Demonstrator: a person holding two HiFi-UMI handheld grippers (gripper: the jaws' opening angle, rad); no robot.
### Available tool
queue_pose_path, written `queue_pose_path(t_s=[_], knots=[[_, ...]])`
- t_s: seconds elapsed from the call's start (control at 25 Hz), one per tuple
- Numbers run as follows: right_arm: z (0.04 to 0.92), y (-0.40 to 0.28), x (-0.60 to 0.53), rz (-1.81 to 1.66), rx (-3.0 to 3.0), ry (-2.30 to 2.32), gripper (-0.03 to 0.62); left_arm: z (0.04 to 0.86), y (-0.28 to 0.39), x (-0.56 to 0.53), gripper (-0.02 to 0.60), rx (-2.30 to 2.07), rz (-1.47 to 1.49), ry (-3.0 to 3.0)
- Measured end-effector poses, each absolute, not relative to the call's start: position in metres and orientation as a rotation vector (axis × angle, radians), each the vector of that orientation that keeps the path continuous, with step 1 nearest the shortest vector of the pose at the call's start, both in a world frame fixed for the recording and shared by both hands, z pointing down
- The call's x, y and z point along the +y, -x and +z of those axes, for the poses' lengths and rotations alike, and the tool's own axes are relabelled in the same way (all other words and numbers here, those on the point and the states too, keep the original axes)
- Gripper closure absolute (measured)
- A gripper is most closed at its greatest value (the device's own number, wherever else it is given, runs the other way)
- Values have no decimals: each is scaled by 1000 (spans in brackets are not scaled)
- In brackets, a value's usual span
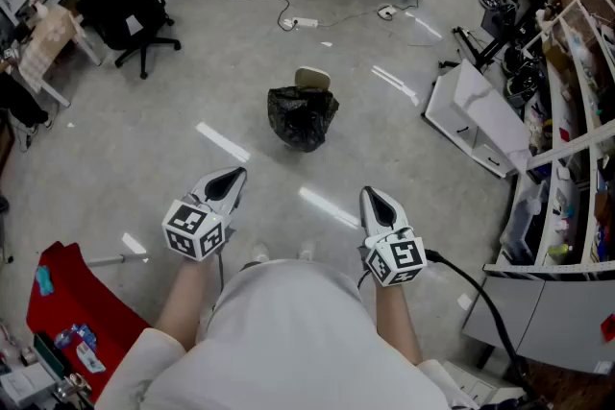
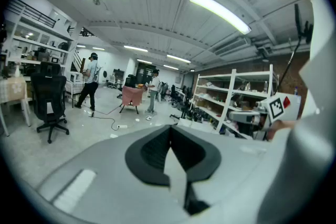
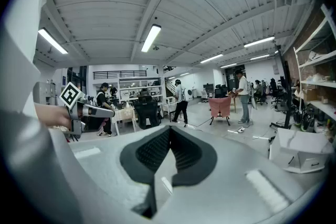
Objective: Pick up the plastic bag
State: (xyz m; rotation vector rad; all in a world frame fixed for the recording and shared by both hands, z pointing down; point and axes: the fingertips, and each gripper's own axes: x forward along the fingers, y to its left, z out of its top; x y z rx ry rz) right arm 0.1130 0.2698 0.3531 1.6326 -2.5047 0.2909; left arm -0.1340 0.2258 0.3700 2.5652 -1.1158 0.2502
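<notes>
On the grey floor point(image 1: 144, 139) of a workshop, a crumpled black plastic bag point(image 1: 303, 117) sits ahead of the person point(image 1: 288, 341), well apart from both hands. Held out side by side, the left tongs point(image 1: 233, 176) and the right tongs point(image 1: 371, 197) are each pressed together, pinching nothing.

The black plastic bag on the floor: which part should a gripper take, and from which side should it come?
Probably the crumpled top of the black plastic bag, coming from above on the near side. It sits slumped, loose folds raised there; a beige thing rests at its far edge. The left gripper and right gripper are shut; open one first.
</notes>
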Motion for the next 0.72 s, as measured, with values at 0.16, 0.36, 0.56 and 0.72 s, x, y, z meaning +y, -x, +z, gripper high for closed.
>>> queue_pose_path(t_s=[0.16,0.36,0.56,0.72], knots=[[353,-107,272,289,-2503,-1630,592,371,137,229,578,-1105,254,-2566],[354,-102,275,291,-2492,-1641,592,373,139,229,578,-1083,254,-2574],[357,-96,280,326,-2491,-1652,592,373,144,230,577,-1064,256,-2590],[360,-84,282,333,-2483,-1638,592,374,152,233,578,-1046,270,-2606]])
